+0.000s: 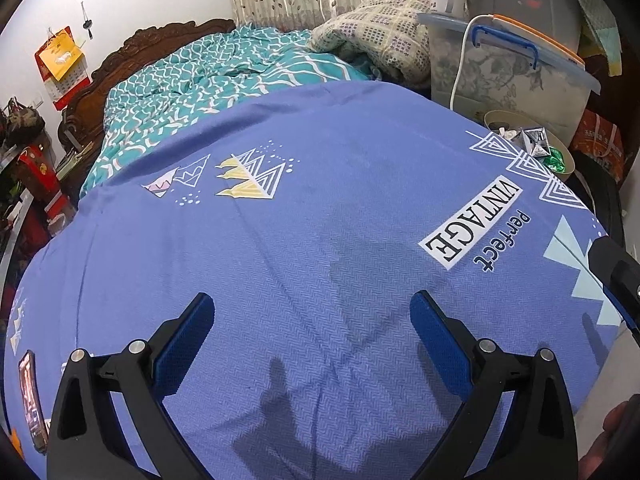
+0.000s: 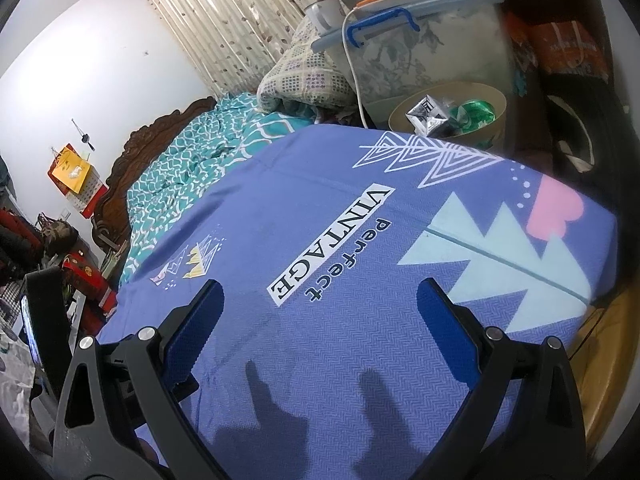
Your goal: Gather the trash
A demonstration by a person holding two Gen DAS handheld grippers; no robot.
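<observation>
Inspecting from left to right, we are finding the left gripper (image 1: 312, 336) spread wide and empty above the blue bedsheet (image 1: 320, 220), and the right gripper (image 2: 320, 320) likewise spread, gripping nothing. We are seeing no loose trash on the sheet itself. Beside the bed's far right edge, the round bin (image 2: 496, 100) is holding a crumpled silver wrapper (image 2: 426, 118) and a green wrapper (image 2: 474, 110). We are judging both light, thin, crinkly and slippery; pinching a raised fold would likely serve best.
</observation>
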